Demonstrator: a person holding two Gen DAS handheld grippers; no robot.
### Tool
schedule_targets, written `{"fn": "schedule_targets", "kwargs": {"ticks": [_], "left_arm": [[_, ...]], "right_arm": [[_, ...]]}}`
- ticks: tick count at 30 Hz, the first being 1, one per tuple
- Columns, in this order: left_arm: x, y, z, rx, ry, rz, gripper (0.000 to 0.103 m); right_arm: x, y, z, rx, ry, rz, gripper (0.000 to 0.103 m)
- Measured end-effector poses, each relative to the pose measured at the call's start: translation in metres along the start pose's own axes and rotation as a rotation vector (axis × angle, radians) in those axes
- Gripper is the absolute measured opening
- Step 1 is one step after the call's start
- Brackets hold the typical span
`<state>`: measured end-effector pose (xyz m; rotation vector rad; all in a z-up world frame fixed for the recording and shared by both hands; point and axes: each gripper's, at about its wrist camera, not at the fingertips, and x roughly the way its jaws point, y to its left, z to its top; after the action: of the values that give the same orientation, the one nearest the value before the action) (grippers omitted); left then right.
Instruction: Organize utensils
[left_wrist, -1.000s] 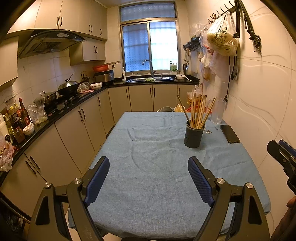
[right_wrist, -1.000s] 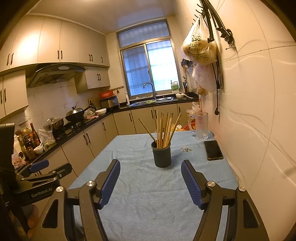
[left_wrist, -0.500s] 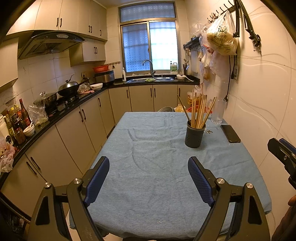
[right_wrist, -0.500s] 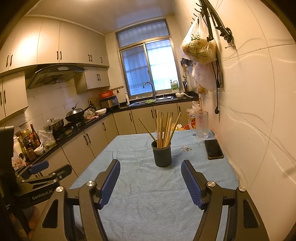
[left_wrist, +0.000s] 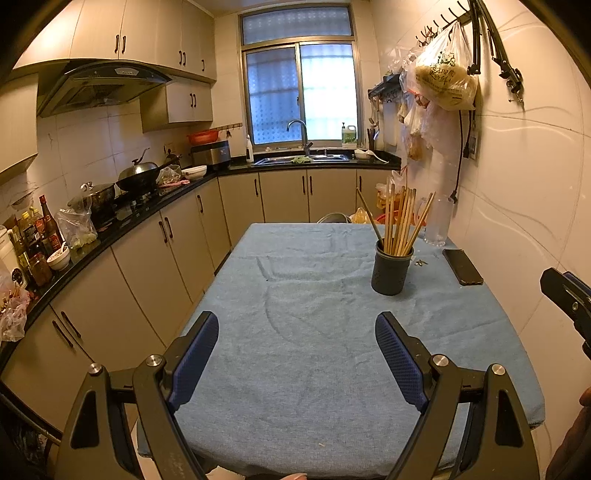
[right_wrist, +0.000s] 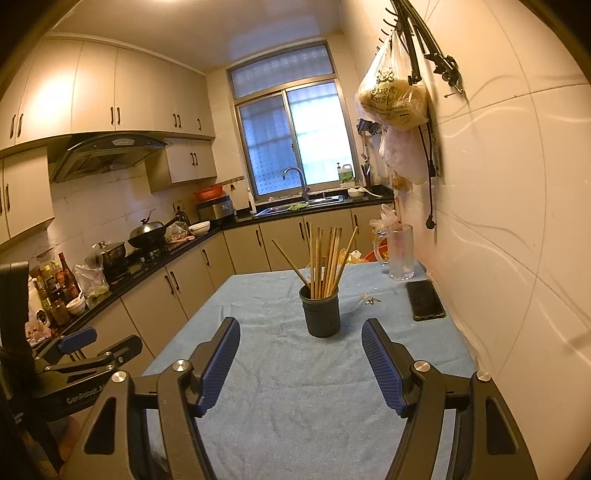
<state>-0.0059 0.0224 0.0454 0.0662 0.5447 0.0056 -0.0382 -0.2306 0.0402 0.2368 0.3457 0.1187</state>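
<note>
A dark round holder stands on the blue-cloth table, right of the middle. Several wooden chopsticks stick up from it, fanned out. My left gripper hovers open over the near part of the table, well short of the holder, nothing between its blue pads. My right gripper is open too, with the holder straight ahead beyond its fingertips. Each gripper shows at the edge of the other's view: the right one, the left one.
A black phone lies by the right wall, small bits beside it, a clear glass mug behind. Bags hang from wall hooks. Counter with pots, bottles and sink runs along the left and back.
</note>
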Motion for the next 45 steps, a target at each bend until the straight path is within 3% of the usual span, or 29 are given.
{"fn": "schedule_targets", "kwargs": {"ticks": [23,45], "left_arm": [[0.005,-0.004,0.02,-0.011,-0.044,-0.017,0.087],[0.022,-0.005,0.017,-0.01,-0.023,-0.014,0.087]], "right_arm": [[0.016,-0.009,0.012,0.026,-0.027,0.002,0.072],[0.021,-0.011,0.014,0.024,-0.017,-0.02,0.072]]}}
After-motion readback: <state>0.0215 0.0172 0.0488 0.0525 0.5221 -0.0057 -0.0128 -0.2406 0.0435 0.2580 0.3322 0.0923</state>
